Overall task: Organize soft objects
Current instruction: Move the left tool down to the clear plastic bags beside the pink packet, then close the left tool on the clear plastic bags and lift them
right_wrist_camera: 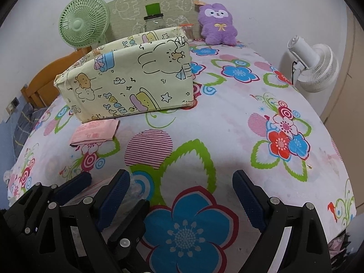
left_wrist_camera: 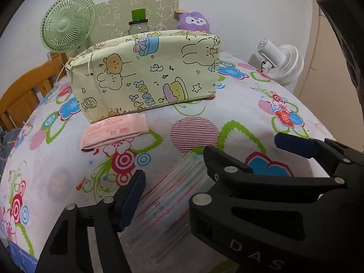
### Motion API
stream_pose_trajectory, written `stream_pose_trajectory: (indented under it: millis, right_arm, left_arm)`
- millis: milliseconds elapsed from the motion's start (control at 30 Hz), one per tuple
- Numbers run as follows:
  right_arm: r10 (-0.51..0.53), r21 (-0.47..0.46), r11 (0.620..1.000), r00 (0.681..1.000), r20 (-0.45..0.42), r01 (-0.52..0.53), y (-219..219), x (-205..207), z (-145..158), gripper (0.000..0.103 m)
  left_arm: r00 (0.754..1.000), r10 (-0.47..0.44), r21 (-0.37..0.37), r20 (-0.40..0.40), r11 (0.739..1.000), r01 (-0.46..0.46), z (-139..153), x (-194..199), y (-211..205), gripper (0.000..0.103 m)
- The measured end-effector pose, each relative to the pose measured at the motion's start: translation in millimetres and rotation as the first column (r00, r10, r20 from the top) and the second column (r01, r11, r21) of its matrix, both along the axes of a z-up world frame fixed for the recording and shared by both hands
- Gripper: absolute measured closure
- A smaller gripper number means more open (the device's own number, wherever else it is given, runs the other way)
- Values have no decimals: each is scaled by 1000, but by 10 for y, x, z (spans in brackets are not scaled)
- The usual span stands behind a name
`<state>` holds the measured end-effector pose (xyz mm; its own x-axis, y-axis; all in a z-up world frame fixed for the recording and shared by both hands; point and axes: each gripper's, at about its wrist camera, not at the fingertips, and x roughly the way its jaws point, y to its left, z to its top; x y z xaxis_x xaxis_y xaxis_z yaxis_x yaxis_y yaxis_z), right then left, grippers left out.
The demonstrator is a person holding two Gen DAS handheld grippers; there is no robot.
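A pale yellow cartoon-print fabric box (left_wrist_camera: pixel 145 72) stands open-topped on the flowered bed sheet (left_wrist_camera: pixel 250 104); it also shows in the right wrist view (right_wrist_camera: pixel 132 77). A pink flat packet (left_wrist_camera: pixel 113 134) lies in front of it, also seen from the right wrist (right_wrist_camera: pixel 94 132). A clear plastic pack with red stripes (left_wrist_camera: pixel 168 204) lies between the open fingers of my left gripper (left_wrist_camera: pixel 168 182). My right gripper (right_wrist_camera: pixel 182 198) is open and empty above the sheet, to the right of the left gripper (right_wrist_camera: pixel 100 186). A purple plush toy (right_wrist_camera: pixel 217 25) sits at the bed's far edge.
A green fan (right_wrist_camera: pixel 83 27), a glass jar with a green lid (right_wrist_camera: pixel 154 20) and a printed board stand behind the box. A white fan (right_wrist_camera: pixel 316 66) stands off the bed's right side. A wooden bed frame (left_wrist_camera: pixel 25 91) is at the left.
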<state>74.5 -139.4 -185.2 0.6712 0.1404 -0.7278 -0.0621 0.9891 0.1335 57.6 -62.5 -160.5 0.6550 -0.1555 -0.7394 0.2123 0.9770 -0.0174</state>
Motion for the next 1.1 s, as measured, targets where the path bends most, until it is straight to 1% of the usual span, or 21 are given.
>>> stream_pose_trajectory:
  millis: [100, 133, 167, 233, 300, 333, 533, 700, 967, 1100]
  right_arm:
    - [8, 5, 1000, 1000, 1, -8, 8, -23, 5, 9]
    - [11, 5, 1000, 1000, 2, -11, 14, -28, 10, 9]
    - [12, 2, 1000, 1000, 5, -12, 18, -35, 16, 9]
    - [10, 6, 1000, 1000, 9, -11, 7, -38, 29, 9]
    - [-1, -3, 1000, 1000, 8, 1, -2, -39, 37, 9]
    - [-1, -5, 1000, 1000, 7, 1, -2, -36, 37, 9]
    - [3, 3, 1000, 1000, 2, -3, 14, -22, 32, 9]
    - [14, 4, 1000, 1000, 11, -14, 59, -1, 65, 9]
    - [27, 10, 1000, 999, 19, -27, 140, 75, 122, 9]
    - [42, 6, 999, 999, 27, -42, 220, 110, 158, 9]
  left_arm:
    - [1000, 14, -3, 6, 1000, -14, 19, -25, -14, 51]
    - [1000, 16, -1, 5, 1000, -16, 26, -27, -17, 56]
    - [1000, 15, 4, 2, 1000, -15, 31, -23, -22, 58]
    - [999, 34, 20, 8, 999, -34, 41, -17, -17, 69]
    - [999, 51, 35, 16, 998, -52, 53, -7, -3, 75]
    - [998, 57, 28, 13, 998, -58, 59, 2, 16, 77]
    - [997, 72, 39, 20, 997, -73, 64, 5, 49, 80]
    - [995, 100, 33, 27, 994, -101, 86, 45, 123, 82]
    - [988, 145, 37, 50, 988, -147, 127, 122, 266, 83]
    - [986, 160, 17, 46, 987, -161, 153, 149, 347, 83]
